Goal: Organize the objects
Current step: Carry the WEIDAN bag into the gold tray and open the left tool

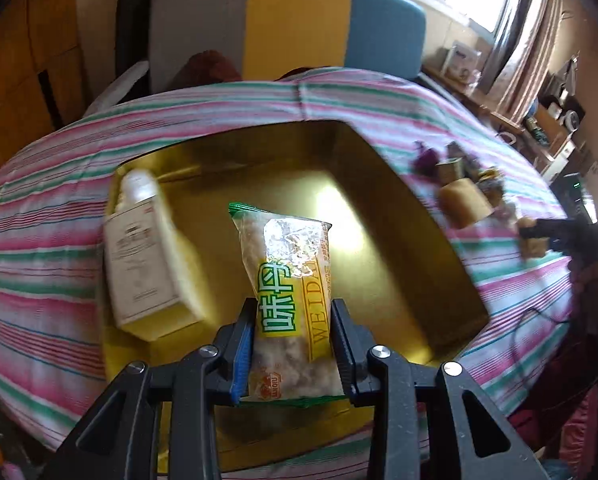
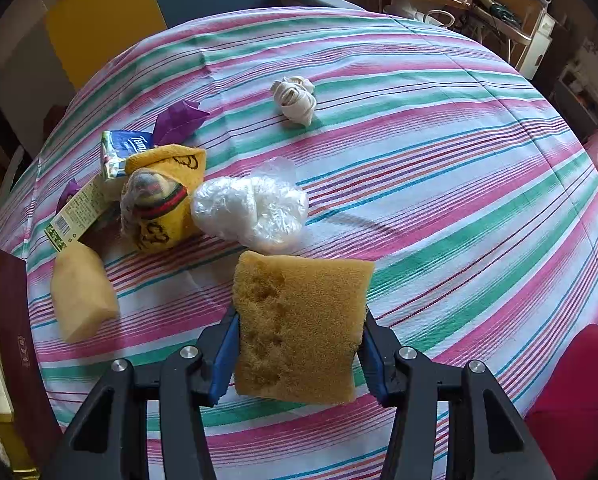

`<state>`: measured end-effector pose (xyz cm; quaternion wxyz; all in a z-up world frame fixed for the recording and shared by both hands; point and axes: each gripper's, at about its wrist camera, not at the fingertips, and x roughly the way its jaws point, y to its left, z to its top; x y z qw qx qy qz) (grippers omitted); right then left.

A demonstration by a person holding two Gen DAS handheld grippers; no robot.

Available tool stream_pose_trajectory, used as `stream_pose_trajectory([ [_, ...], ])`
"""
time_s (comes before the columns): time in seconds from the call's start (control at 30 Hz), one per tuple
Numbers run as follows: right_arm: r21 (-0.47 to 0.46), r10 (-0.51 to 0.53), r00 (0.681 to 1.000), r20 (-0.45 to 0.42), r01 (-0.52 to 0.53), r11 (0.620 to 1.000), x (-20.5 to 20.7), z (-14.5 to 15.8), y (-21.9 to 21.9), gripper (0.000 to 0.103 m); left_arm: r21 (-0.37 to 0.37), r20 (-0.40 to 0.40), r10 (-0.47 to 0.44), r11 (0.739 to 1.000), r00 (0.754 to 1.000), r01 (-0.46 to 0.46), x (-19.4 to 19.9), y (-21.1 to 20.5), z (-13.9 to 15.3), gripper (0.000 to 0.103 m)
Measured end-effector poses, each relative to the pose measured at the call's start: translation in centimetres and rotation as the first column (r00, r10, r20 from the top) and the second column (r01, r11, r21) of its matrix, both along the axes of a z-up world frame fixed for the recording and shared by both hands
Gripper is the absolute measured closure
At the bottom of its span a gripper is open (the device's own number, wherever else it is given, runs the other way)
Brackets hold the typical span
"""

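Observation:
My left gripper (image 1: 293, 320) is shut on a clear snack packet (image 1: 289, 280) with a yellow and green label, held above a gold box (image 1: 399, 240). A white bottle (image 1: 147, 256) lies in the box at its left. My right gripper (image 2: 299, 340) is shut on a yellow sponge (image 2: 299, 328), held above the striped cloth (image 2: 439, 160). In the left wrist view the right gripper (image 1: 563, 236) shows at the far right with the sponge (image 1: 533, 240).
On the cloth lie a second sponge (image 2: 81, 292), a yellow cloth bundle (image 2: 163, 196), a crumpled plastic bag (image 2: 255, 208), a tissue pack (image 2: 121, 152), a purple wrapper (image 2: 179, 120), a green-labelled packet (image 2: 77, 212) and a white rolled item (image 2: 295, 100). The box's dark red wall (image 2: 17, 340) stands at left.

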<state>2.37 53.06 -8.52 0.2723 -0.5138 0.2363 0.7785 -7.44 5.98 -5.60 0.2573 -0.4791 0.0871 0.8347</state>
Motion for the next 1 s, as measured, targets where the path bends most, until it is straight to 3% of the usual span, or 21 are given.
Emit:
stream_pose_trajectory([
  [0.2,0.009,-0.001,1.0,0.004,0.001,1.0,0.0,0.0,-0.1,0.049,-0.067,0.025,0.029,0.997,0.999,-0.027,-0.7,-3.3,-2.1,0.067],
  [0.27,0.012,-0.001,1.0,0.008,0.001,1.0,0.1,0.0,-0.2,0.049,-0.072,0.024,0.031,0.997,0.999,-0.029,-0.5,-4.1,-2.4,0.063],
  [0.43,0.026,0.002,1.0,0.023,-0.002,1.0,0.0,-0.1,-0.4,0.049,-0.016,0.038,0.074,0.997,0.997,-0.074,0.0,-6.4,-2.2,0.06],
  [0.57,0.048,0.005,1.0,0.03,-0.006,0.999,0.0,0.0,-0.7,0.049,0.051,0.007,0.134,0.99,0.991,-0.134,1.0,-7.2,-1.0,0.06],
  [0.73,0.066,-0.013,1.0,-0.013,0.014,0.998,0.5,0.8,-0.5,0.049,0.058,-0.077,0.217,0.975,0.973,-0.213,2.1,-6.4,1.0,0.06],
  [1.0,0.093,0.011,0.999,-0.047,-0.007,0.996,0.5,1.7,-1.5,0.049,0.028,-0.139,0.231,0.973,0.963,-0.229,3.1,-5.5,2.2,0.06],
])
